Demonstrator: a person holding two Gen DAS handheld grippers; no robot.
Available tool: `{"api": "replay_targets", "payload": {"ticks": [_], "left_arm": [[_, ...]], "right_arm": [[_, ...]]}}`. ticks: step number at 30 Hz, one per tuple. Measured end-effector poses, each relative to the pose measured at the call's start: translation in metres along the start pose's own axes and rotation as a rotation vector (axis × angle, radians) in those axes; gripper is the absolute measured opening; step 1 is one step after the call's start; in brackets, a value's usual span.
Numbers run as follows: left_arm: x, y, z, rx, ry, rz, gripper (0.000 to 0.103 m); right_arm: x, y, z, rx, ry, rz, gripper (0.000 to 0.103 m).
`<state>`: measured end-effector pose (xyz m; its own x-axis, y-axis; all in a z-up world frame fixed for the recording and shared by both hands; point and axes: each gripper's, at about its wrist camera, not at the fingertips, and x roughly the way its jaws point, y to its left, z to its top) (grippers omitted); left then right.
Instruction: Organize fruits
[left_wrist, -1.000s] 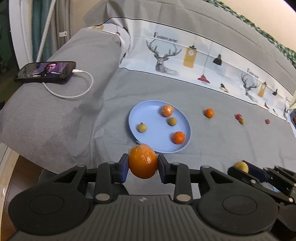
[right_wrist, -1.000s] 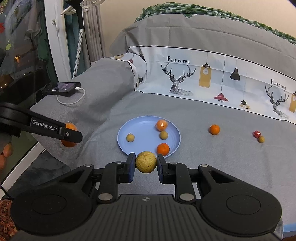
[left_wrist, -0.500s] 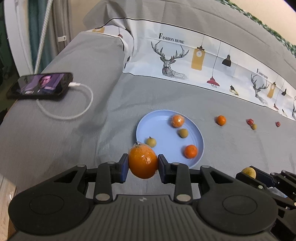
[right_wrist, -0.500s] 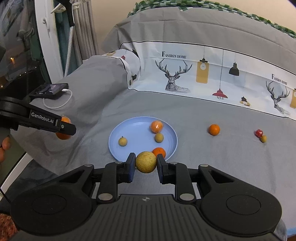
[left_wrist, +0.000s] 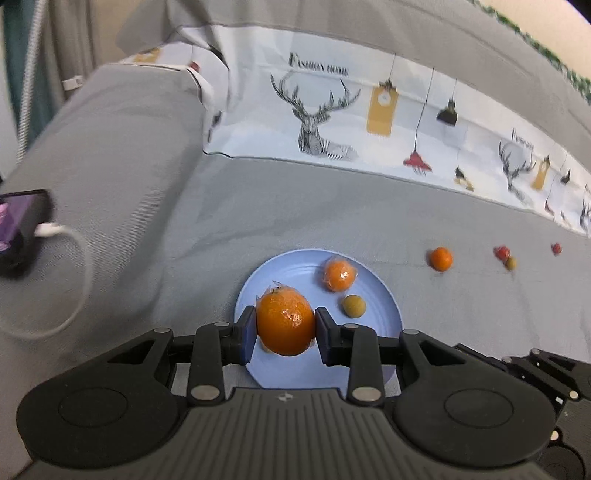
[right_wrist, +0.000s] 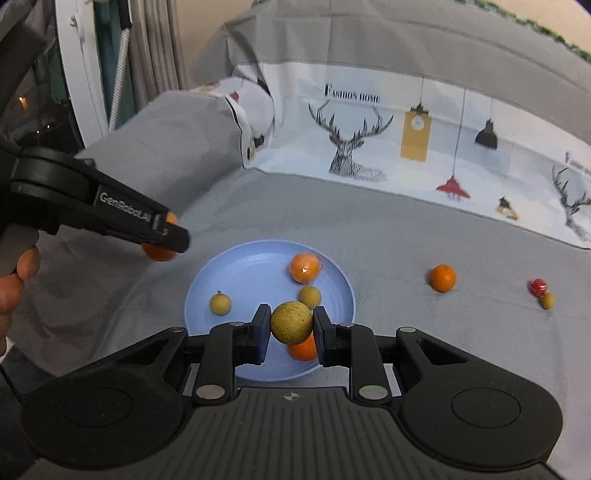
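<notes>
A plastic-wrapped orange (left_wrist: 285, 320) sits clamped in my left gripper (left_wrist: 285, 330), above the near left part of the blue plate (left_wrist: 380, 291). My right gripper (right_wrist: 291, 326) is shut on a round yellow-green fruit (right_wrist: 291, 322) over the plate's (right_wrist: 251, 266) near edge. On the plate lie a wrapped orange (right_wrist: 304, 266), two small yellow-green fruits (right_wrist: 220, 303) (right_wrist: 309, 296) and an orange (right_wrist: 303, 349) half hidden behind the held fruit. The left gripper (right_wrist: 162, 232) shows at the left of the right wrist view.
On the grey bedsheet right of the plate lie a loose orange (right_wrist: 442, 277), a red fruit (right_wrist: 538, 287) and a small yellow-green fruit (right_wrist: 547, 300). A phone (left_wrist: 18, 225) with a white cable (left_wrist: 70, 280) lies at the left. A deer-print cover (left_wrist: 369, 122) runs along the back.
Both grippers have moved forward and down toward the plate, each still gripping its fruit. The plate looms larger, and the phone has slid to the left edge of the left wrist view.
</notes>
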<state>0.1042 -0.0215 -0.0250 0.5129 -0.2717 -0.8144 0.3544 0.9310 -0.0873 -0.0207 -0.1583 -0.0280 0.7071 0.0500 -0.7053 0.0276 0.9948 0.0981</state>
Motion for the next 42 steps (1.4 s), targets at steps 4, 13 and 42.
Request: {"api": "replay_targets", "payload": {"ticks": [4,13,42], "left_arm": [[0.035,-0.002,0.002,0.012,0.048,0.006,0.037],[0.088,0.000,0.000,0.047,0.124,0.057,0.037],[-0.050,-0.009,-0.086,0.003,0.177,0.206,0.103]], "right_arm": [[0.034,-0.007,0.001,0.019,0.051,0.027,0.025],[0.085,-0.014,-0.005,0.008,0.143,0.019,0.025],[-0.069,-0.006,-0.039,0.109,0.060,-0.015,0.101]]}}
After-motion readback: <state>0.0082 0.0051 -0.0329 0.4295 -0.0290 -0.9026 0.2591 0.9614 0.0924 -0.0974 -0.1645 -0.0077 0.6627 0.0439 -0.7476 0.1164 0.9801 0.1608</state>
